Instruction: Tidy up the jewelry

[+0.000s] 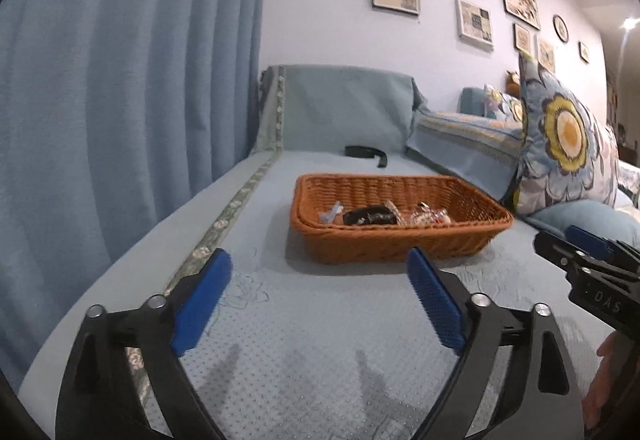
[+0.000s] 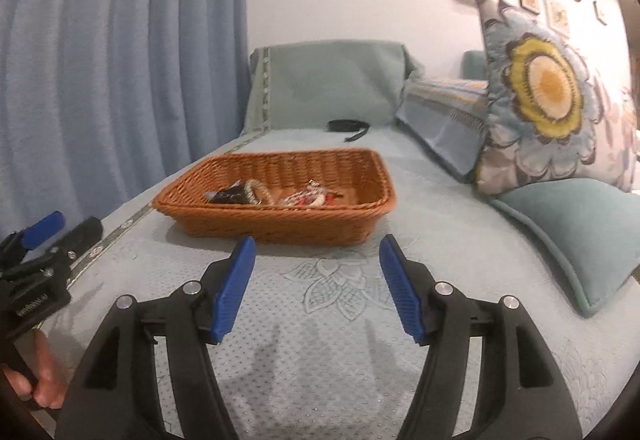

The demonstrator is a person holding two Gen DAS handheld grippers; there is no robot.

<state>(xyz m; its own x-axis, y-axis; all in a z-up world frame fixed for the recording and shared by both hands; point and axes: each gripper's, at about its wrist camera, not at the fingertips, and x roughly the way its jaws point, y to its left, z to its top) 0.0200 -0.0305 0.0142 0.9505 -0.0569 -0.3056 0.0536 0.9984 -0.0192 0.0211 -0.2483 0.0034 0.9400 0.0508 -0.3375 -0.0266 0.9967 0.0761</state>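
Left wrist view puts my left gripper [image 1: 320, 272] low over the sofa seat [image 1: 304, 344], fingers spread wide with nothing between them. Ahead of it and slightly right sits the wicker basket [image 1: 472, 236], near but apart from the fingertips, its long axis running left to right across my line of approach. The jewelry [image 1: 384, 216] is heaped on the basket floor: a pale piece left, a dark band in the middle, a beaded tangle right.

From the right wrist view, my right gripper [image 2: 318, 256] also has its fingers apart and empty, and here the basket lies ahead and to the left. I judge both hands about equally near; the near wall is what either must clear to reach in.

Far behind the basket lies a black strap [image 1: 366, 152]. At right, the flowered cushion [image 2: 548, 100] and teal cushion [image 2: 572, 228] stand clear of the path.
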